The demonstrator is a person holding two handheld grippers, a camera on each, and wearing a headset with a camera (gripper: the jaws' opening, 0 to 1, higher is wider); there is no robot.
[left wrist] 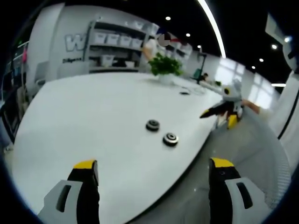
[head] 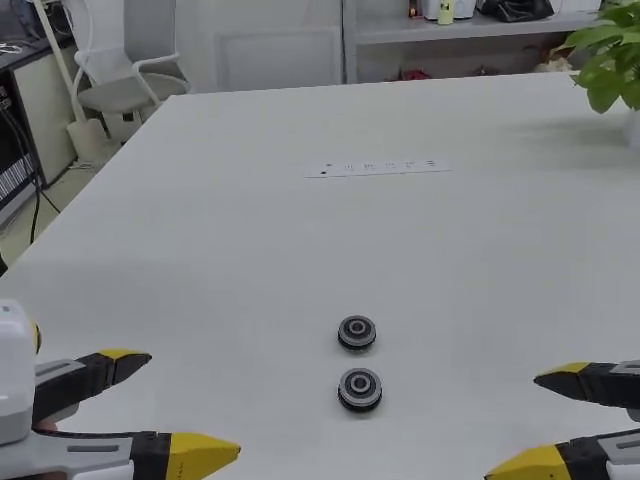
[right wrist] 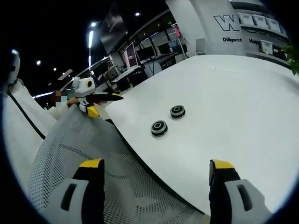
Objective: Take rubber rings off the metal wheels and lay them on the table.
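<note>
- Head view: I see two wheels lying flat on the bench, the near wheel just in front of the far wheel, not touching. Each has its dark ring on. My left claw sits low at the left with its jaws spread and nothing in them. The right claw sits low at the right, also spread and empty. Both are well apart from the wheels. A plant stands at the far right of the bench, and a chair beyond its far left corner.
- Left gripper view: my yellow-tipped jaws rise wide apart. Both wheels lie ahead between them, near the bench edge. The right claw hangs off past that edge, released.
- Right gripper view: these jaws also stand wide apart, over white mesh beside the bench. The wheels lie ahead near the edge, and the left claw shows beyond them, jaws parted.
</note>
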